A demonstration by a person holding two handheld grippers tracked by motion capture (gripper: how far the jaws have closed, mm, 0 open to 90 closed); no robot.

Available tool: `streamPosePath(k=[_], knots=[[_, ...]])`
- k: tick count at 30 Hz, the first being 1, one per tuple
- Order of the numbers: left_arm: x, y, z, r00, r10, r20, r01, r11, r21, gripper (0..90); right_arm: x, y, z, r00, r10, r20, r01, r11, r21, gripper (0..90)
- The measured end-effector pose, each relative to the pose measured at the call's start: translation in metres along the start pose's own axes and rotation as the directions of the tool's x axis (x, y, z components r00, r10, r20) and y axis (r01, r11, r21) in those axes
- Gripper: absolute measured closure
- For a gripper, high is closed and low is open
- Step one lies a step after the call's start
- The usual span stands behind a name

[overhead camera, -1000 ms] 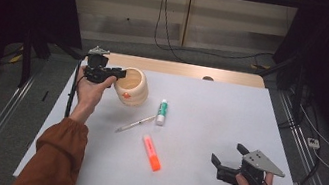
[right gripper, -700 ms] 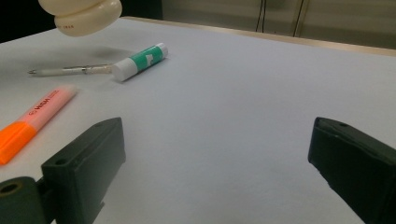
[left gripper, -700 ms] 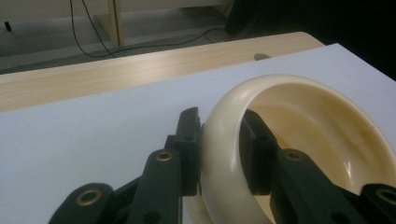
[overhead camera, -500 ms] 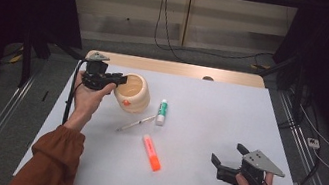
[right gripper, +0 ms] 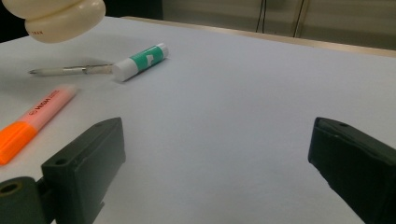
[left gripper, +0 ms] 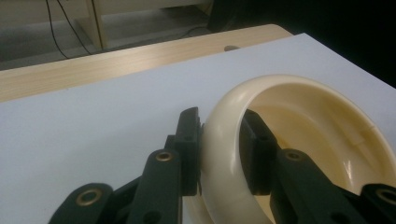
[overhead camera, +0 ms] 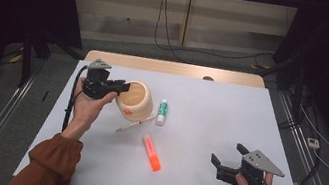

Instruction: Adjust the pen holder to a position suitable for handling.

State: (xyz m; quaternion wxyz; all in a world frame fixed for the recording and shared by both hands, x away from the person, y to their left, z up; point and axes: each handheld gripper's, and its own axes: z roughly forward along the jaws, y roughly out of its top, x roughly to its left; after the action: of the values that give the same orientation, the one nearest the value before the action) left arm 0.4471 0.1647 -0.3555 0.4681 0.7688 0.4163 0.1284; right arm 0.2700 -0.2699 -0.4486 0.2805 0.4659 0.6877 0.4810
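Observation:
A cream cup [overhead camera: 136, 100] hangs tilted above the left part of the white table [overhead camera: 230, 108], over a clear pen [overhead camera: 134, 123]. My left gripper [overhead camera: 123, 87] is shut on its rim. In the left gripper view one jaw sits outside and one inside the cup's wall [left gripper: 299, 121], and the left gripper [left gripper: 219, 140] pinches that rim. My right gripper [overhead camera: 227, 153] rests near the front right, open, with only bare table between the jaws of the right gripper [right gripper: 215, 158]. The cup's underside [right gripper: 56, 14] shows at the top left of the right gripper view.
A green-and-white glue stick [overhead camera: 162, 112] [right gripper: 140, 61] lies just right of the cup. An orange highlighter [overhead camera: 151, 152] [right gripper: 35, 119] lies nearer the front, and the pen [right gripper: 70, 70] lies between them. A wooden strip [overhead camera: 176, 68] runs along the far edge.
The left hand has carried the cup a little nearer and to the right, over the pen. The right gripper has stayed put.

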Motion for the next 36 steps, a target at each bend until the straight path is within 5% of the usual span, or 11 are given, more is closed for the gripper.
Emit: streamPosePath(k=[18, 36], knots=[[-0.040, -0.005, 0.007, 0.9982, 0.019, 0.057, -0.020, 0.9996, 0.017, 71.8, 0.000, 0.000, 0.000, 1.0000, -0.001, -0.003, 0.001, 1.000, -0.002, 3.7], [-0.093, 0.008, 0.045, 0.9899, 0.067, 0.125, -0.072, 0.9967, 0.037, 71.8, 0.000, 0.000, 0.000, 1.0000, -0.002, -0.006, 0.002, 1.000, -0.003, 3.7]])
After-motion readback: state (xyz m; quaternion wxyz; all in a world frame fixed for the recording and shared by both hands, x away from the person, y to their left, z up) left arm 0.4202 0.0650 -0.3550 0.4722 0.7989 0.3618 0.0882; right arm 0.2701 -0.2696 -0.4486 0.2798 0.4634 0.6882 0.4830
